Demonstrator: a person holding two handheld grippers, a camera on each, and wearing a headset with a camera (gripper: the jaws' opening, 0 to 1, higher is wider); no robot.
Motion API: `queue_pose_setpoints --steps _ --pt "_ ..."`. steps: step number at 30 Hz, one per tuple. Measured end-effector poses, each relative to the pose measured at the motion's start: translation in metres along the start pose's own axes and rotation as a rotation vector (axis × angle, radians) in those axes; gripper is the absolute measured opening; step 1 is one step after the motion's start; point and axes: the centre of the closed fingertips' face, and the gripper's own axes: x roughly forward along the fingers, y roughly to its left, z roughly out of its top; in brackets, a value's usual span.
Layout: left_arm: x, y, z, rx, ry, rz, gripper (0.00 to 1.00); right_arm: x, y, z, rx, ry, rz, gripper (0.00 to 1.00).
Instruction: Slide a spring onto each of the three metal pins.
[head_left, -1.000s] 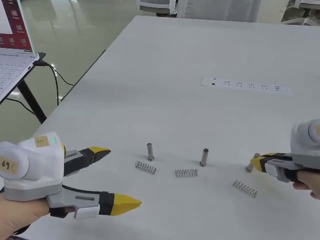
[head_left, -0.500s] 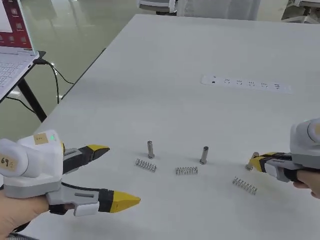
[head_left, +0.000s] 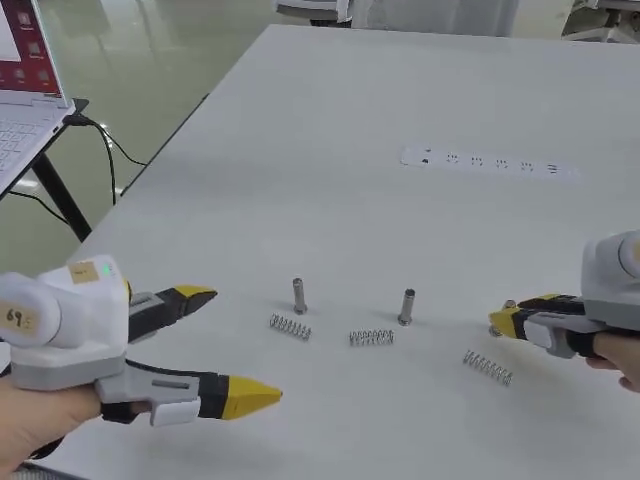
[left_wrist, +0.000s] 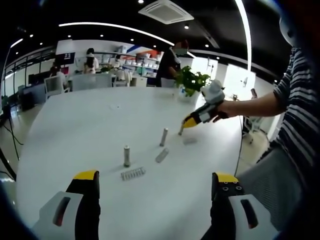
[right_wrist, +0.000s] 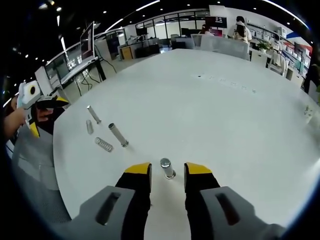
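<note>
Three metal pins (head_left: 406, 306) stood upright in a row on the white table (head_left: 330, 180). The rightmost pin (right_wrist: 166, 166) was between the parted jaws of the right gripper (head_left: 497, 322), and they did not touch it. Three springs (head_left: 371, 338) lay flat, each just in front of one pin. The left gripper (head_left: 235, 345) hovered near the table edge, its jaws wide apart and holding nothing.

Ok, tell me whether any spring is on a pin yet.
No, all three springs lie flat on the table beside the pins.
</note>
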Motion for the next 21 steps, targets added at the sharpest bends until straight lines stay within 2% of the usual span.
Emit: queue_pose_setpoints --steps 6,13,21 --pt "0.0004 0.0010 -0.0011 -0.012 0.006 0.005 0.91 0.0010 0.0048 -0.0013 -0.002 -0.004 0.017 0.32" --pt "0.0012 0.0022 -0.0002 -0.013 0.004 0.011 0.92 -0.0021 0.0028 -0.0001 0.004 -0.021 0.014 0.42" --pt "0.0021 0.0018 -0.0012 -0.014 0.006 0.009 0.91 -0.0062 0.0043 0.0017 0.000 -0.036 0.024 0.47"
